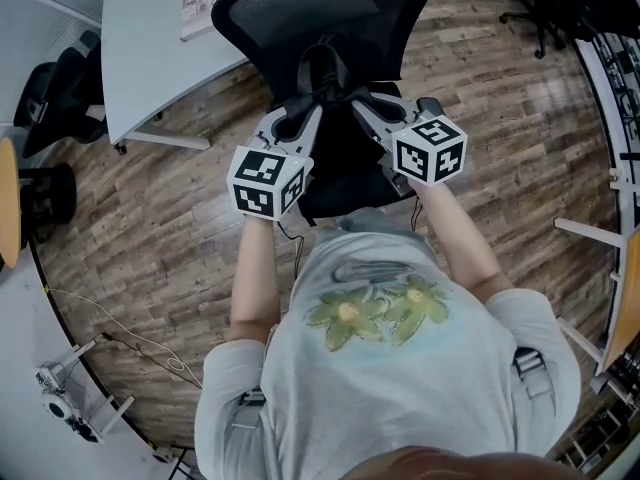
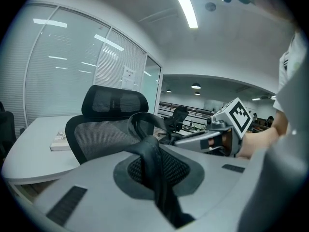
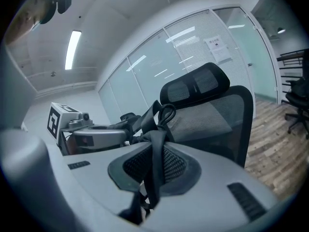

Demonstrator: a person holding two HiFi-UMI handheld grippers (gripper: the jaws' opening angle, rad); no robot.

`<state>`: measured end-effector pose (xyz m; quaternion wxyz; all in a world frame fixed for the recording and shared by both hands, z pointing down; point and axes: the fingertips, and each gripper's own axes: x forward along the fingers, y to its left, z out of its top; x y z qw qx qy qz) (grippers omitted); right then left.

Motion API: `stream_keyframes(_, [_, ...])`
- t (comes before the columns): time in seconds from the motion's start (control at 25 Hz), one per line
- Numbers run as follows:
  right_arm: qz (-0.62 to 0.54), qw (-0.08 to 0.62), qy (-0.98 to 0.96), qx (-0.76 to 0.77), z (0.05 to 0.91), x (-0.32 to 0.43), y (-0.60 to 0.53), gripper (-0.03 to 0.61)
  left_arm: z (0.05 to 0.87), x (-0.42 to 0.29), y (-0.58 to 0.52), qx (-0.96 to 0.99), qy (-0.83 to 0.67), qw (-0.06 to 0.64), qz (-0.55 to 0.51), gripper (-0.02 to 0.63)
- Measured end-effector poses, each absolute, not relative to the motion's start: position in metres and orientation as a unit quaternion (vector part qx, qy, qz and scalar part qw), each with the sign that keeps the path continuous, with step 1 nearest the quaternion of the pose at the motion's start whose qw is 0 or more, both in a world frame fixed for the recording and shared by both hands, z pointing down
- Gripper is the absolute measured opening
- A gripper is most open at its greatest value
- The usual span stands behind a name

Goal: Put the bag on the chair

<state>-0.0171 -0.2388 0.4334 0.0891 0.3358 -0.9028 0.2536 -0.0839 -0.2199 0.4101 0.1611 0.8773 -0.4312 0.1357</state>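
Head view: the top edge cut off the upper backrest of the chair (image 1: 320,8). Its seat and base were hidden beneath the bag (image 1: 345,173) and my arms. Marker cubes and jaws covered much of the bag, so I could not tell its outline or whether it touched the seat.

Left gripper (image 2: 157,178) view: the strap (image 2: 150,151) pinched in my jaws ran down and vanished between them, its lower end unseen.

Right gripper (image 3: 149,178) view: likewise. I could not tell if this was the same strap.

The booklet (image 1: 200,8) on the desk (image 1: 150,68) and the notice (image 2: 128,74) on the glass wall were too small to read.
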Motion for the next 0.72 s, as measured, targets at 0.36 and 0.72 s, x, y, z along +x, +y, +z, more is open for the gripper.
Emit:
stream_keyframes(0.36, [0.275,0.118,-0.898,0.324,0.463,-0.021,-0.262,0.046,0.44,-0.088,-0.241,0.867,-0.437,0.193,0.141,0.035])
stream_keyframes(0.72, [0.288,0.143,-0.895,0.308,0.488,-0.023,-0.273,0.046,0.464,-0.089,-0.251,0.859,-0.441,0.214,0.147,0.035])
